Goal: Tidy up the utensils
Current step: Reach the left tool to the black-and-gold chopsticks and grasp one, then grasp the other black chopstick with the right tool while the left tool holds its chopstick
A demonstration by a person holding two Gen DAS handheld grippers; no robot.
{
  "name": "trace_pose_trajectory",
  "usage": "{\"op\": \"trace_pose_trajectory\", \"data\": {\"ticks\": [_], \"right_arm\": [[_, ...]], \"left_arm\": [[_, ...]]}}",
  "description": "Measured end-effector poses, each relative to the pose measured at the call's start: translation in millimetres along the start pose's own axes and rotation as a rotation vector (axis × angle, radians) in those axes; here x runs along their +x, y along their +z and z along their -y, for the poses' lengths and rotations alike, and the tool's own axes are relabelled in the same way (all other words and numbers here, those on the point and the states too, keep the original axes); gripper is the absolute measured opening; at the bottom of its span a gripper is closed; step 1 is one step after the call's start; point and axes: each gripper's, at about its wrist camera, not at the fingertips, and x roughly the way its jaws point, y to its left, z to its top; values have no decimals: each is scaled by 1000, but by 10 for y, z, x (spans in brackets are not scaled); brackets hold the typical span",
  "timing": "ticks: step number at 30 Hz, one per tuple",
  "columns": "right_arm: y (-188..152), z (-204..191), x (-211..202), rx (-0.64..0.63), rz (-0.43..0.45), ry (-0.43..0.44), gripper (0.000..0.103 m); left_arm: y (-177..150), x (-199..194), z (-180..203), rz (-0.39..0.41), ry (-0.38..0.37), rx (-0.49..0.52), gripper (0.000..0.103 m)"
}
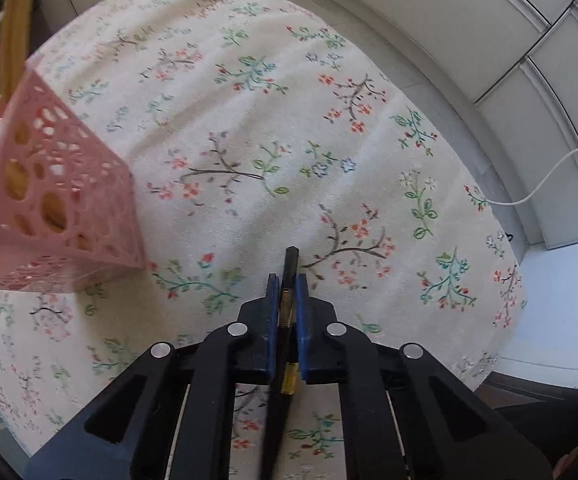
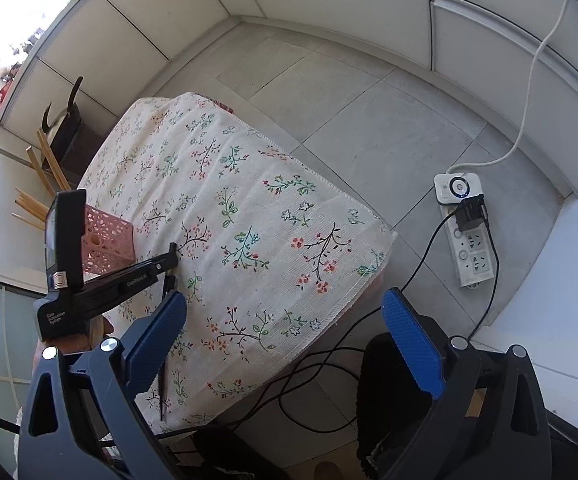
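My left gripper (image 1: 287,286) is shut on a pair of black chopsticks (image 1: 290,264) with gold bands, held above the floral tablecloth (image 1: 249,120). A pink perforated holder (image 1: 57,216) with wooden chopsticks (image 1: 13,40) in it stands at the left, apart from the gripper. In the right wrist view the left gripper (image 2: 171,260) holds the black chopsticks (image 2: 163,384), whose thin end hangs down, next to the pink holder (image 2: 109,240). My right gripper (image 2: 285,344) is open and empty, off the table's near corner.
The table is small, covered by the floral cloth (image 2: 249,220), with grey tiled floor around it. A white power strip (image 2: 465,232) with a charger and black cables (image 2: 329,360) lies on the floor to the right. White cabinets line the walls.
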Motion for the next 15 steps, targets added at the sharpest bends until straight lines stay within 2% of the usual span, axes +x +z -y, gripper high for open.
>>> {"op": "trace_pose_trajectory", "data": {"ticks": [6,9,15], "right_arm": [[-48,-290,171,-66,-62,-14,95],[-77,-531,373,-102,-139,-17,95],[-115,-1114,787,-182,-223,-41,95]], "left_arm": [[-167,-421,-154,71,-4,12,6],[-263,-689,-188,111,9,35,6],[-548,-1248,-385,241,19,-17,6]]}}
